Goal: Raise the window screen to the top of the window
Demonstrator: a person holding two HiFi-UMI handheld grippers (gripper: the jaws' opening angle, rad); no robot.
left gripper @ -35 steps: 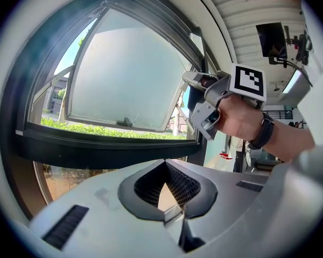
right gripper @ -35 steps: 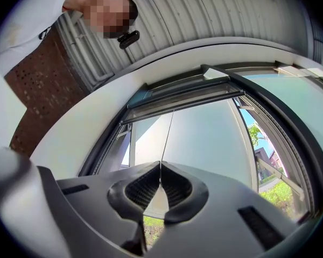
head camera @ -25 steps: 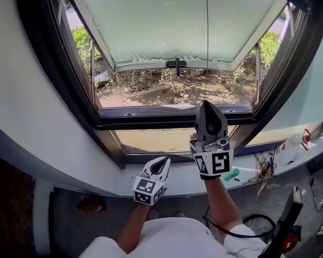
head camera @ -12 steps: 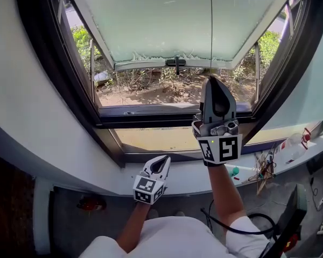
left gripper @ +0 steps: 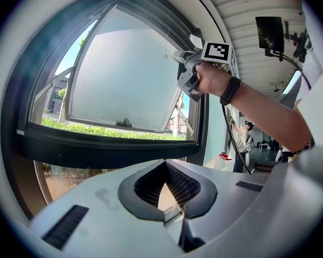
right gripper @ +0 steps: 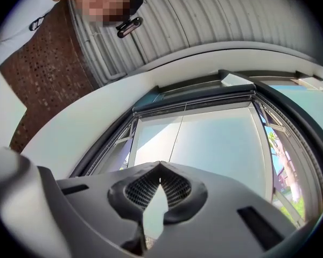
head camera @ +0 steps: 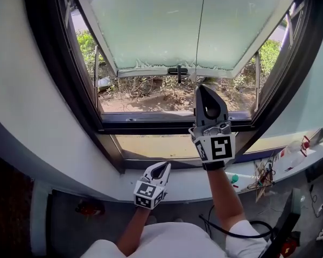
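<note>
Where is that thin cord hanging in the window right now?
In the head view the cord hangs down the middle of the window, ending in the shut right gripper, just right of the small black handle.

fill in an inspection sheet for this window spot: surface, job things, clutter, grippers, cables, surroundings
surface: white sill below the window.
job's things: window pane swung outward; thin cord runs from the top down to the right gripper; the screen cannot be made out.
clutter: bottle and tangled bits at the sill's right end.
grippers: right gripper raised, shut on the cord; left gripper low by the sill, shut, empty.
cables: black cable beside the right arm.
surroundings: bushes and soil outside.
</note>
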